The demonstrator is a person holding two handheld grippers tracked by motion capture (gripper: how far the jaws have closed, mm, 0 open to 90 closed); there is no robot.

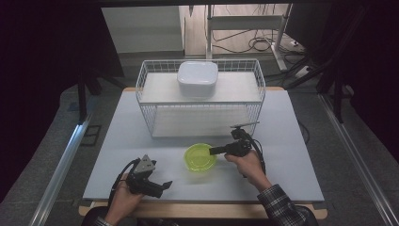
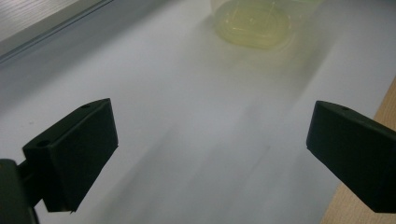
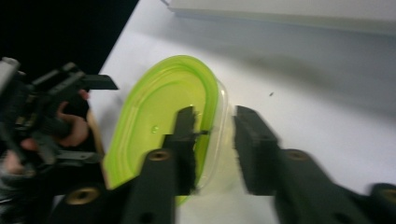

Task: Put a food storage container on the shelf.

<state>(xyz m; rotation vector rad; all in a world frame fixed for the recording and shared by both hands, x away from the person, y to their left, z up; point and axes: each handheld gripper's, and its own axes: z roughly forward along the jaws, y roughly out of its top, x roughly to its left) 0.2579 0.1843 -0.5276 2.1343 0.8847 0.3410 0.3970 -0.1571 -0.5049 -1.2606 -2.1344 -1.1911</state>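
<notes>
R gripper (image 3: 212,140) at the green lid (image 1: 200,157), near the table's (image 1: 291,179) front-middle: jaws straddle its right rim, one over, one outside; narrow gap, can't tell if pinching yet. L gripper (image 1: 157,186) wide apart, idle at front-left, lid to its right. Lid's container wall under the rim blurred.

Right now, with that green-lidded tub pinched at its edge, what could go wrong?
1. The right gripper straddles just the rim of the green-lidded tub, so the tub might tip or slip.
2. The wire basket stands close behind; a lift could knock it.
3. The left gripper waits open, apart, giving no support.
</notes>
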